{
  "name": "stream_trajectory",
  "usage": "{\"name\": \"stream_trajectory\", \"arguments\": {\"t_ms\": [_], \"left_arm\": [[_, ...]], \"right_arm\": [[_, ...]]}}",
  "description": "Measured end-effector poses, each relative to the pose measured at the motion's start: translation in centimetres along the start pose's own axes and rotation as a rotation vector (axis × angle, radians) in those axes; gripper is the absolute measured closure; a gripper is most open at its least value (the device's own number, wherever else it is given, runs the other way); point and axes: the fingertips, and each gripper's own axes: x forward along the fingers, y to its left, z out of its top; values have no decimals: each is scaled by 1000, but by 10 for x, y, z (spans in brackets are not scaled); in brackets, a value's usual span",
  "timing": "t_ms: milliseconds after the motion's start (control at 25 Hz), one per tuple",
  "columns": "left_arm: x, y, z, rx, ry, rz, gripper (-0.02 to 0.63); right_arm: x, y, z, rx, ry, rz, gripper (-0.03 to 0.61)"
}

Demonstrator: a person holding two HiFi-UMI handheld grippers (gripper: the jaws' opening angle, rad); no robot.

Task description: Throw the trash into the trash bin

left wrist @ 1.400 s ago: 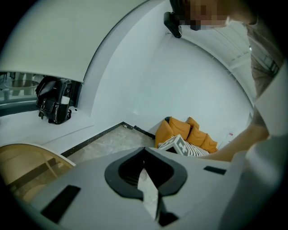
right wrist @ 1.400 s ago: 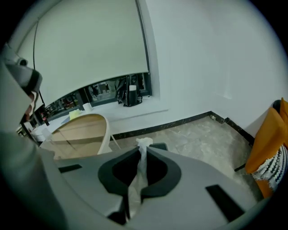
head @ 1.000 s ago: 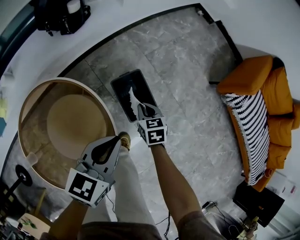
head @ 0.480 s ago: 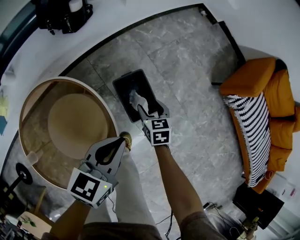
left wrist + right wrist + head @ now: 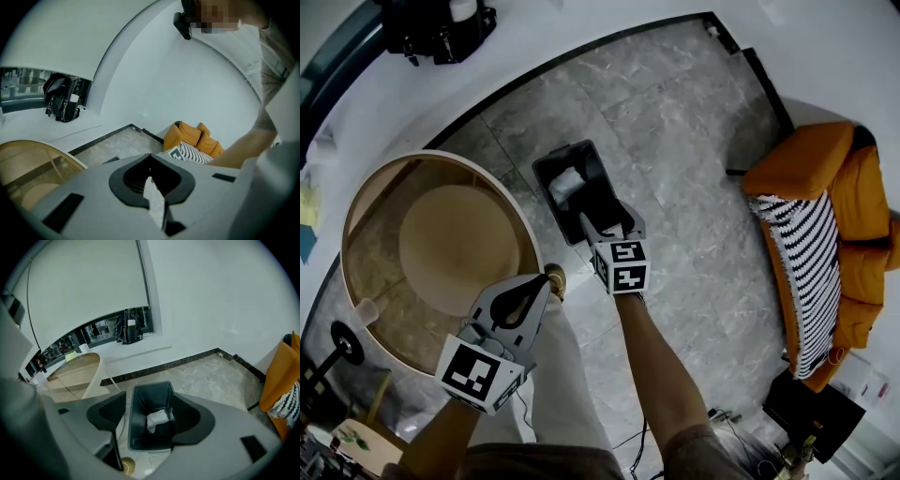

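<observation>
Tissue (image 5: 565,183) dropped into bin (image 5: 592,195) from just-opened empty fingers (image 5: 105,413) of down-tilted right gripper (image 5: 609,219); left gripper (image 5: 536,285) pinches paper scrap (image 5: 153,204)

The trash bin (image 5: 596,194) is dark grey, almost black, and the crumpled trash (image 5: 567,181) in it is white. The floor (image 5: 675,122) is grey veined marble, edged by a black border strip (image 5: 581,47) against white. The sofa (image 5: 825,159) is orange, with a black-and-white striped throw (image 5: 811,272). The round desk (image 5: 450,244) is tan and beige. The left gripper (image 5: 536,285) and right gripper (image 5: 609,223) are pale grey with black fingers; their cubes carry black-and-white square markers. The paper scrap (image 5: 153,206) is white.
</observation>
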Motion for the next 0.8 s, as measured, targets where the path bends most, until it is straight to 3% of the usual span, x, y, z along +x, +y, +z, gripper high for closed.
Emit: {"name": "stream_trajectory", "arguments": {"t_ms": [80,120,160,200,560,800], "left_arm": [[-2,2,1,1,-3,5,595],[-3,3,1,2,-5,7,595],[-4,3,2,2,-7,9,595],[-5,3,3,1,-10,11,595],[-21,6,12,4,-39,22,595],[-48,15,13,-10,-65,58,595]], "right_arm": [[-3,4,4,-13,-9,10,285],[-4,5,5,-28,-7,13,350],[-6,6,5,-45,-3,14,478],[-8,8,4,-58,2,12,558],[-16,21,27,-65,-22,5,560],[-62,86,97,-92,-180,69,560]]}}
